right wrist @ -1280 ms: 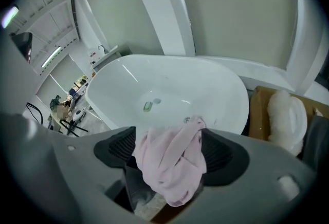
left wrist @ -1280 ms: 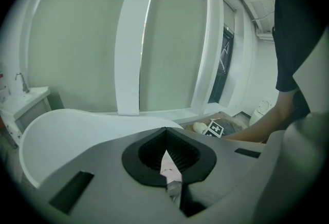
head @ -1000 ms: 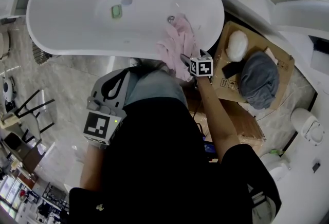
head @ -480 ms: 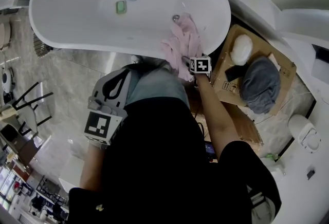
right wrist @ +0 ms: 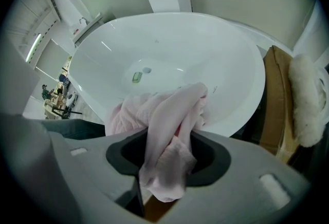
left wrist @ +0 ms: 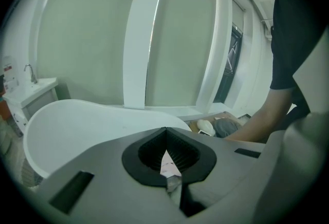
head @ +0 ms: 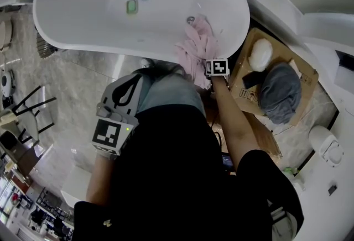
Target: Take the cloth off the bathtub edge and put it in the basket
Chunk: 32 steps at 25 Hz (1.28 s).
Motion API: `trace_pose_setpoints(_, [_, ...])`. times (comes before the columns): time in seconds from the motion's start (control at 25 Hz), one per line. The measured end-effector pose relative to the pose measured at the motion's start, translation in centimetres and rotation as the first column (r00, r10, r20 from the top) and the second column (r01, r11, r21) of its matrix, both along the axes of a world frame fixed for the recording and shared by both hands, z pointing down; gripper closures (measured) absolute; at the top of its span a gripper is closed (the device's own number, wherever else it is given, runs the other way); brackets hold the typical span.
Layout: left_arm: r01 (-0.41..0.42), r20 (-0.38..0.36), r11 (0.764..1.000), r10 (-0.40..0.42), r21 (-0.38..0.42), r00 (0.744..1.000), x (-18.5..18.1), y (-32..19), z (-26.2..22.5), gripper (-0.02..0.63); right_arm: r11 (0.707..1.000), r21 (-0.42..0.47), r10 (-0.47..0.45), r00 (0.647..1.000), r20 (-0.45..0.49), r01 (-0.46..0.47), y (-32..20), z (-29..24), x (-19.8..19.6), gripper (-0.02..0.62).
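Since the earlier frame the right gripper [right wrist: 167, 141] has come down onto the crumpled pale pink cloth [head: 196, 46]. Its jaws have just been closing and now clench a bunched fold of it. At the left, the left gripper [left wrist: 166, 138] hangs beside the person's body, its jaws together with nothing in them. The cloth lies draped over the near rim of the glossy white oval bathtub [head: 83, 19], touching it. To the right, a grey cloth bundle [head: 279, 93] rests on flat brown cardboard [head: 301, 63].
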<state>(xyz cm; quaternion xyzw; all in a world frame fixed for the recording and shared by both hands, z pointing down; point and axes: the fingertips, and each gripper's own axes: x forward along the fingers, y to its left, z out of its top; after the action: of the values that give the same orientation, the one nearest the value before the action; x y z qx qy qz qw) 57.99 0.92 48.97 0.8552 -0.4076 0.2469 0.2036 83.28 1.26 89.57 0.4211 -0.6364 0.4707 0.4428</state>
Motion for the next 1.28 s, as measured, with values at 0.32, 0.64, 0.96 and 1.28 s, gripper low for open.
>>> trace_pose_setpoints(0.32, [-0.001,-0.013,1.0,0.001,0.01,1.0,-0.2,0.3,-0.7,0.594,0.997,0.006,0.078,0.993,0.092,-0.079,-0.4,-1.4,0.0,0.495])
trace_pose_setpoints(0.64, [0.009,-0.033,1.0,-0.008,0.02,0.999,-0.9,0.3,-2.1,0.594,0.994,0.089,0.058,0.99,0.132,-0.07,-1.0,-5.7,-2.0,0.503])
trace_pose_setpoints(0.96, [0.001,-0.057,0.998,0.003,0.068,0.998,-2.3,0.2,-4.3,0.594,0.978,0.2,0.027,0.986,0.167,-0.061,-2.1,-13.2,-4.3,0.503])
trace_pose_setpoints(1.28, [0.041,-0.085,0.997,-0.035,0.067,0.996,-4.1,0.1,-6.3,0.594,0.939,0.341,-0.034,0.98,0.197,-0.036,-3.2,-22.8,-7.0,0.503])
